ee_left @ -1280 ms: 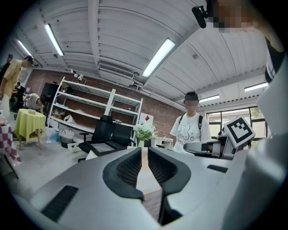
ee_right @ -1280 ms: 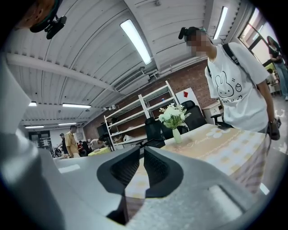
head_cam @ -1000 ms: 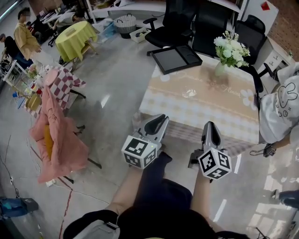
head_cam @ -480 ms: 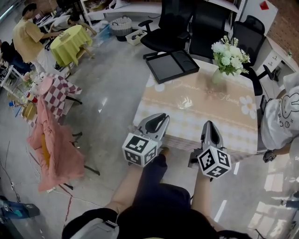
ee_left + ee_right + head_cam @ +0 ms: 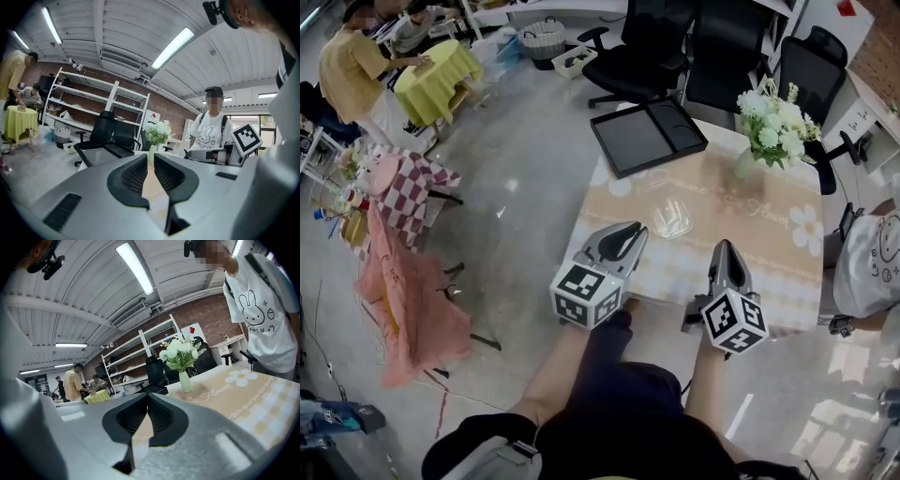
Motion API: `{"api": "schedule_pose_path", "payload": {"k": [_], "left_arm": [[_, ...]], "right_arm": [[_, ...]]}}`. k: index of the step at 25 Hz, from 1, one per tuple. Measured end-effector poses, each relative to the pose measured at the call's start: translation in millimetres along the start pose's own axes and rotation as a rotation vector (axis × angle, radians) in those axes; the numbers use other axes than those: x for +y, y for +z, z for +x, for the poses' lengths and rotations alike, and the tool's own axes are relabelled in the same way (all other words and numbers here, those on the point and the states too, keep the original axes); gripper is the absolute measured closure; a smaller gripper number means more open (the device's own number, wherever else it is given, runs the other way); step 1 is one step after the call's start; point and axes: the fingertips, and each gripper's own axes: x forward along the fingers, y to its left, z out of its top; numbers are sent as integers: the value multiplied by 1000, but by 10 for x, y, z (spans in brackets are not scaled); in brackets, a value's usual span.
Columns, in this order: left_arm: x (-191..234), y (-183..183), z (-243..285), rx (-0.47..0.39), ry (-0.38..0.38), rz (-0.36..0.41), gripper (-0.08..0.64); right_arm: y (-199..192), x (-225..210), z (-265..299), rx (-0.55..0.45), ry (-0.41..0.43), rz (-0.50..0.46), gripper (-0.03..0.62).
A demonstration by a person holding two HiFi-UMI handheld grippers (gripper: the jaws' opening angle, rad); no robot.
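Observation:
My left gripper (image 5: 630, 232) hovers over the near left edge of a table with a beige flower-print cloth (image 5: 741, 216). Its jaws stand only a narrow slit apart, with nothing between them (image 5: 147, 157). My right gripper (image 5: 727, 248) is level with the table's near edge, shut and empty (image 5: 147, 395). Just beyond the left gripper lies a small clear glass dish (image 5: 672, 220). A vase of white flowers (image 5: 773, 117) stands at the far right of the table, ahead in both gripper views (image 5: 157, 133) (image 5: 180, 355). A black tray (image 5: 647, 136) rests on the far left corner.
A person in a white rabbit T-shirt (image 5: 867, 272) stands at the table's right side (image 5: 258, 310). Black office chairs (image 5: 642, 56) stand behind the table. To the left are a pink-draped stand (image 5: 412, 300), a checked cloth (image 5: 408, 183), a yellow-clothed table (image 5: 441, 80) and a person in yellow (image 5: 356, 70).
The table has come nearer: both grippers, earlier over the floor short of it, now reach its near edge. Their jaws have not changed.

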Motion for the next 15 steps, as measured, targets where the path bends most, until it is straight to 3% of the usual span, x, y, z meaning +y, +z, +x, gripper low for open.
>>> {"api": "schedule_pose_path", "payload": {"k": [15], "left_arm": [[475,-51,718,69,-4,-35,509]], "right_arm": [[-98,-254,817,120,-14,-44,588]]}}
